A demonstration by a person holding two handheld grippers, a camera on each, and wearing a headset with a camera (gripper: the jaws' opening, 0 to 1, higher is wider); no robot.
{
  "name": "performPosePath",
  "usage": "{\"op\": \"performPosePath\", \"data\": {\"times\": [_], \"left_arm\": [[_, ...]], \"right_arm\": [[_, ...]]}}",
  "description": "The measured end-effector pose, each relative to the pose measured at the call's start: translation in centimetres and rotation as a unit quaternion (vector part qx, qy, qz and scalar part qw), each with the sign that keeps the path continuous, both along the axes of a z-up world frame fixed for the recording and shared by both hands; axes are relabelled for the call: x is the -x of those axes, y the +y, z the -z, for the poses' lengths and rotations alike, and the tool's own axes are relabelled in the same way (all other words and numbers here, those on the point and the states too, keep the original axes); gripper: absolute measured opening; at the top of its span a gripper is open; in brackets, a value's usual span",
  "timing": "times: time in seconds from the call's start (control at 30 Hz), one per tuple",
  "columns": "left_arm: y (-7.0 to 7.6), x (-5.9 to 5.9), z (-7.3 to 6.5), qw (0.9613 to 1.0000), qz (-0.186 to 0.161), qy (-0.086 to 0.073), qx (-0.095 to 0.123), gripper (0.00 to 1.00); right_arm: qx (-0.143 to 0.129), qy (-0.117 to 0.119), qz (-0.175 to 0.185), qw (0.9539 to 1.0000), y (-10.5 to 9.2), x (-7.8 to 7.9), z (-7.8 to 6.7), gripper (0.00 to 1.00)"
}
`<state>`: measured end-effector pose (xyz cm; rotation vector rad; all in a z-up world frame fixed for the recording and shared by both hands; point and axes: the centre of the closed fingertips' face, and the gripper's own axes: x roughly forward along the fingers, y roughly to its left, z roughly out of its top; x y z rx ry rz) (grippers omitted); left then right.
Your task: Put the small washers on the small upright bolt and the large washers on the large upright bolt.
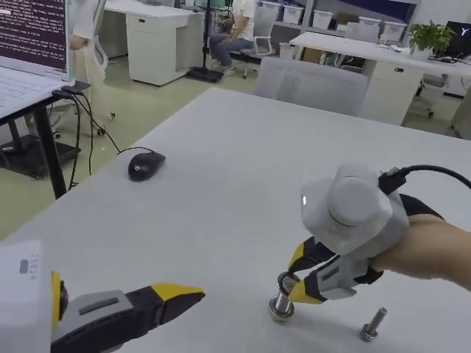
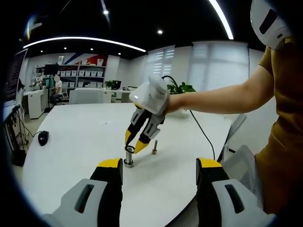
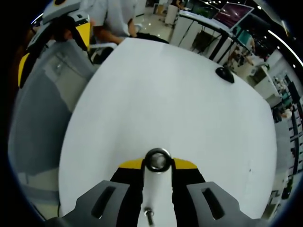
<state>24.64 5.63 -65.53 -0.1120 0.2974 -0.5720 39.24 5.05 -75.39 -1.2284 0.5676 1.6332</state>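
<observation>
Steel shows between the yellow tips of the right gripper [image 1: 293, 285]: a washer [image 1: 285, 281] is pinched by its rim, and the jaws are closed against it from either side. In the right gripper view the ring is seen at the very ends of the jaws, at 12 o'clock from them, with its hole turned toward the camera.

In the head view the washer is held directly over the large bolt [image 1: 280, 306], which stands head-down and upright on the white table [image 1: 221, 184] at 6 o'clock from the ring. The ring is level with the bolt's tip. It cannot be told whether it is already around the thread or just above it. In the left gripper view the same ring is seen sitting at the top of that bolt.

The small bolt [image 1: 372, 326] is stood upright on the table at 4 o'clock from the large bolt, apart from it and touched by nothing. The right gripper is gripped by a hand [image 1: 434, 254] reaching in from 3 o'clock.

The left gripper [image 2: 160, 166] is held with its jaws spread wide and nothing between them. In the head view it is seen at 9 o'clock from the large bolt, well apart from it. A black mouse [image 1: 146, 165] lies on the table at 11 o'clock from the large bolt.
</observation>
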Motion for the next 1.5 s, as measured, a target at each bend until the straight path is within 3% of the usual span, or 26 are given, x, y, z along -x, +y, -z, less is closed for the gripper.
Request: {"op": "performPosePath", "data": {"times": [0.4, 0.93, 1.5], "left_arm": [[0.1, 0.0, 0.2, 1.0000, -0.003, 0.003, 0.004, 0.61], [0.3, -0.1, 0.8, 0.9999, -0.005, 0.013, 0.008, 0.61], [0.5, -0.5, 1.6, 0.9997, -0.007, 0.023, 0.009, 0.61]], "right_arm": [[0.008, -0.008, -0.007, 0.9999, 0.2, -0.6, 0.8, 0.22], [0.032, 0.007, -0.005, 0.9994, 0.3, -0.5, 3.6, 0.22], [0.026, 0.026, -0.008, 0.9993, -0.2, -0.6, 5.3, 0.23]]}}
